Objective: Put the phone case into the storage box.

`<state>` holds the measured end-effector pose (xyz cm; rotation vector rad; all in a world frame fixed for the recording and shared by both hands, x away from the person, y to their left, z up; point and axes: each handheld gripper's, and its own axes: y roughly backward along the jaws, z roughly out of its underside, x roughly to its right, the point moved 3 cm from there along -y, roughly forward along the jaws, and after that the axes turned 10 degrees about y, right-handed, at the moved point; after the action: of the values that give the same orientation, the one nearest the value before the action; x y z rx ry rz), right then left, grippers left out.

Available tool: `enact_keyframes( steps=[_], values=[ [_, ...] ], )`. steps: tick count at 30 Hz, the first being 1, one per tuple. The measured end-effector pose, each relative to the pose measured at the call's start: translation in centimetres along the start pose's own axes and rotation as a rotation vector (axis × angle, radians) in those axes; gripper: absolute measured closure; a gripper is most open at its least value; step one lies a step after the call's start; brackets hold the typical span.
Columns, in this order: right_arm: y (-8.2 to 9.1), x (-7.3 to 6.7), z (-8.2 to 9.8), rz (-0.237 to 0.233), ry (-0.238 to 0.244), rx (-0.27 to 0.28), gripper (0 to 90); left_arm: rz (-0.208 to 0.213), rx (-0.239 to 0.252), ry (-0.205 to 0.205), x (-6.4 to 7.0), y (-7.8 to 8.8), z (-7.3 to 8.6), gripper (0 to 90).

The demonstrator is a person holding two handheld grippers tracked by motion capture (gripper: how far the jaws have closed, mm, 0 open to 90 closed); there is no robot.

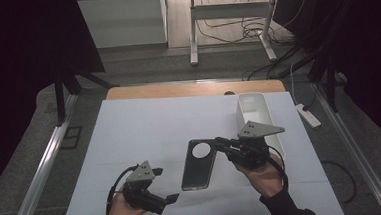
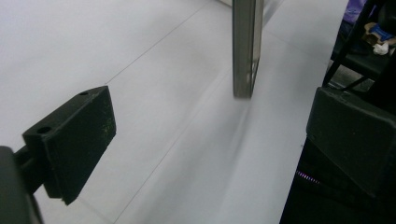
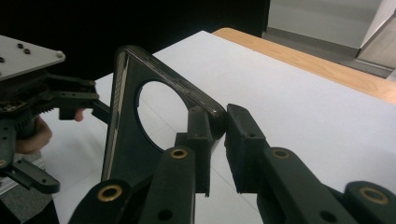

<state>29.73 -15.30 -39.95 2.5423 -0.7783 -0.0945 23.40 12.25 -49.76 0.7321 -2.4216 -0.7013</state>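
My right gripper (image 3: 217, 135) clamps the phone case (image 1: 198, 163) by its top corner near the white mat's (image 1: 144, 125) front edge; my left gripper (image 1: 162, 185), jaws spread empty, must next regrip its lower end

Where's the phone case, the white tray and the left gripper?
phone case (image 1: 198, 166), high view, its flat dark back.
white tray (image 1: 251, 105), high view, its inside floor.
left gripper (image 1: 164, 185), high view, between its open fingertips.

Dark curtains (image 1: 20, 58) flank a grey floor (image 1: 141, 65), where a white frame's legs (image 1: 192, 32) stand among loose cables (image 1: 234, 32), beyond the white-covered worktop (image 1: 154, 124).
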Motion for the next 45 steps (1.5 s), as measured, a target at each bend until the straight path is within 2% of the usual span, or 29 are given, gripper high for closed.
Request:
enact_keyframes(
  steps=[8, 16, 28, 34, 45],
  values=[
    [0.6, 1.1, -0.5, 0.016, -0.011, -0.001, 80.0, -0.023, 0.029, 0.027, -0.7, 1.8, 1.0, 1.8],
    [1.2, 2.3, -1.0, 0.043, -0.017, -0.004, 80.0, -0.019, 0.080, 0.068, -1.4, 3.1, 1.7, 0.0],
    [2.0, 4.1, -1.9, 0.080, -0.020, 0.008, 80.0, -0.109, 0.104, 0.097, -2.3, 5.4, 4.2, 0.0],
    [2.4, 5.1, -2.4, 0.100, -0.021, 0.015, 80.0, -0.147, 0.119, 0.130, -2.6, 6.5, 5.6, 0.0],
    [2.6, 6.5, -2.8, 0.122, -0.031, 0.012, 80.0, -0.215, 0.132, 0.170, -3.1, 8.1, 7.2, 0.0]
  ],
)
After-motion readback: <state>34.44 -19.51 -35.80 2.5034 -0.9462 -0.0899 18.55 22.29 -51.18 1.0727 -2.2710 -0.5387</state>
